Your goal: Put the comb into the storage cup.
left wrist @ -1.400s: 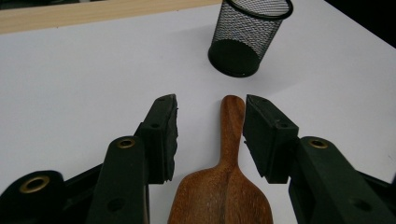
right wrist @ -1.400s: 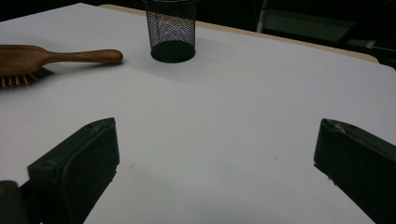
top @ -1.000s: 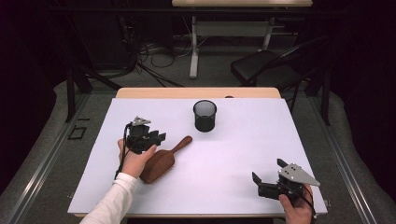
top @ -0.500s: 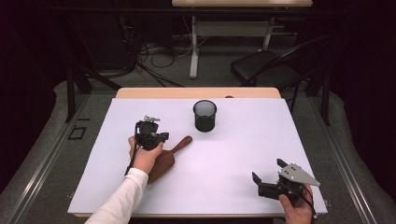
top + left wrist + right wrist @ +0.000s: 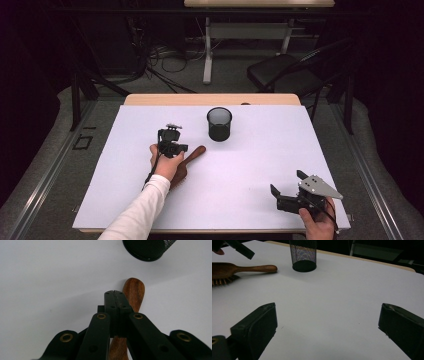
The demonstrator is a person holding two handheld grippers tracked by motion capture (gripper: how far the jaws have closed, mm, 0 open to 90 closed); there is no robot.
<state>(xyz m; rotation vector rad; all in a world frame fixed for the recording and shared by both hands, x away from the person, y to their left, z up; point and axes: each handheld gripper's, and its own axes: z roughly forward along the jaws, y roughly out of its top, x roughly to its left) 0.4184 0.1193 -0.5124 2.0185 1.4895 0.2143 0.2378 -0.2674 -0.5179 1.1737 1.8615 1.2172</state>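
Left gripper [image 5: 181,148], in the high view, sits over the handle of a wooden hairbrush [image 5: 192,154] near the middle of the white table [image 5: 260,150], a little to the left. Its jaws look brought together, and the person's left hand [image 5: 165,165] covers most of the brush head. A black mesh cup [image 5: 219,123] stands upright just beyond the handle's tip, apart from it. The right gripper [image 5: 287,192] rests near the table's front right corner, well apart from the brush, with its jaws spread and nothing between them; a grey three-cornered plate tops it.

From the left gripper view, the left gripper [image 5: 114,293] has its two black pads pressed flat against each other above the hairbrush [image 5: 134,291] handle. The rounded wooden tip pokes out just to the right of the pads, and more wood shows below them; whether the pads pinch the handle or merely lie on it I cannot tell. The mesh cup [image 5: 147,248] stands at the top edge.

From the right gripper view, the right gripper [image 5: 327,315] holds its jaws wide apart over bare table. The hairbrush [image 5: 239,270] lies bristles down at far left, its handle pointing toward the mesh cup [image 5: 302,255].

No brand, label or writing can be read on anything.
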